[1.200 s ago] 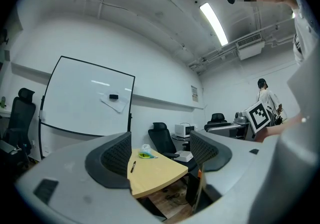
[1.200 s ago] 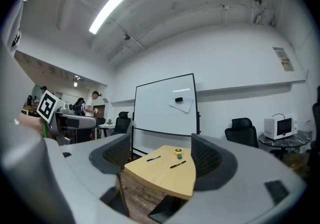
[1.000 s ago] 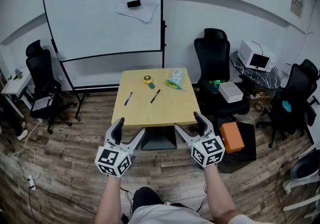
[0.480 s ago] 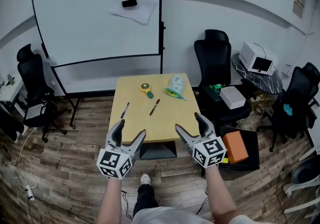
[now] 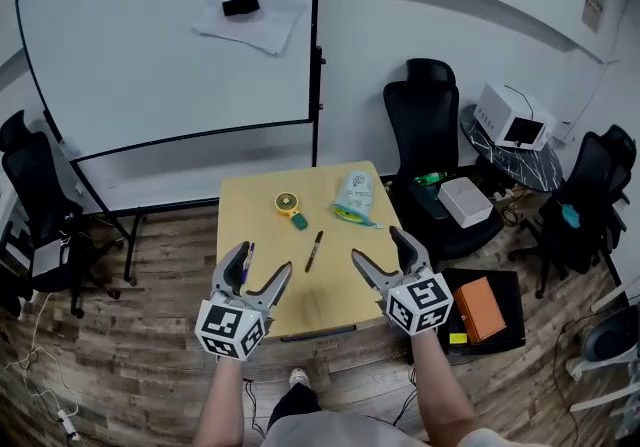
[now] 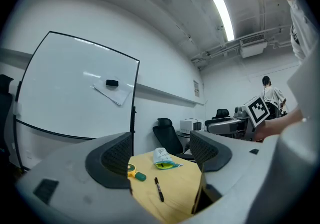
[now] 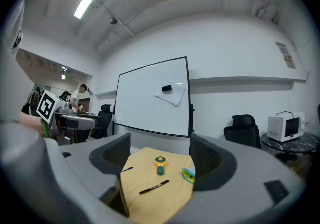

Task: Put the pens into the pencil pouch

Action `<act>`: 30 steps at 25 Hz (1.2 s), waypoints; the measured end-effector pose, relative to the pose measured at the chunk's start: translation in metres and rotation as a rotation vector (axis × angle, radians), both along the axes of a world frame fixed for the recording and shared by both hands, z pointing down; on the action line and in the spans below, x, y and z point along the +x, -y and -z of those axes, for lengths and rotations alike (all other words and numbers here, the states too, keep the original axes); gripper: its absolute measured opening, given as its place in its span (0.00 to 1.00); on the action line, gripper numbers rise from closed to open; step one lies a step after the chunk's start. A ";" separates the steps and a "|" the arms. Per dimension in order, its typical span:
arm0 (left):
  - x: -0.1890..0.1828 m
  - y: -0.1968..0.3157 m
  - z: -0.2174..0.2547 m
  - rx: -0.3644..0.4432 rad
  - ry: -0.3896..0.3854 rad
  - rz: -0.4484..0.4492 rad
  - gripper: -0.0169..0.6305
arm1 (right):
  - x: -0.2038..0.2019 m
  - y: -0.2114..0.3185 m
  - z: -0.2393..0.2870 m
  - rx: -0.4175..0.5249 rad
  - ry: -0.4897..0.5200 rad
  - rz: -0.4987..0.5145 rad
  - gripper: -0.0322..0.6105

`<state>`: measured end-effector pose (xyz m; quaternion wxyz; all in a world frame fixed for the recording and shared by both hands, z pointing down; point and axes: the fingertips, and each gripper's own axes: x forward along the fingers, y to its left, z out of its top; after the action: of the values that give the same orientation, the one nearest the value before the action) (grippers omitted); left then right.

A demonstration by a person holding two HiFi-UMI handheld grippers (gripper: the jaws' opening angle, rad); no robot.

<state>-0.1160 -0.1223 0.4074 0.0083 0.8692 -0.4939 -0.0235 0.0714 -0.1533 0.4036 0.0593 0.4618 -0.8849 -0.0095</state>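
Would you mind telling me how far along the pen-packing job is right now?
Done: nothing yet. The black pen and the blue pen both lie on the table, apart from the pencil pouch. In hand: nothing; the left tongs and right tongs are open and empty. Left: picking up both pens and putting them into the pouch.

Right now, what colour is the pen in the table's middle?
The pen is black, clearest in the left gripper view.

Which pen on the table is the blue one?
The blue pen is the one lying by the left edge of the table, as the head view shows it. The other pen, nearer the middle, is black.
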 end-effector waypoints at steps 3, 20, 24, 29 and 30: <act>-0.008 0.031 0.000 -0.005 -0.005 -0.030 0.55 | -0.009 0.029 0.004 -0.002 -0.011 -0.024 0.60; -0.008 0.109 -0.025 -0.061 0.020 -0.018 0.55 | -0.007 0.118 -0.018 -0.055 -0.080 0.005 0.59; 0.001 0.110 -0.036 -0.084 0.028 0.006 0.55 | -0.003 0.124 -0.032 -0.080 -0.101 0.048 0.58; 0.010 0.115 -0.040 -0.099 0.033 0.012 0.55 | 0.006 0.134 -0.043 -0.098 -0.105 0.060 0.57; 0.012 0.115 -0.042 -0.102 0.032 0.012 0.55 | 0.008 0.136 -0.045 -0.101 -0.108 0.061 0.57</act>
<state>-0.1042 -0.2376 0.4491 0.0448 0.8650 -0.4996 0.0155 0.0793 -0.2893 0.4483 0.1298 0.4300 -0.8934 0.0085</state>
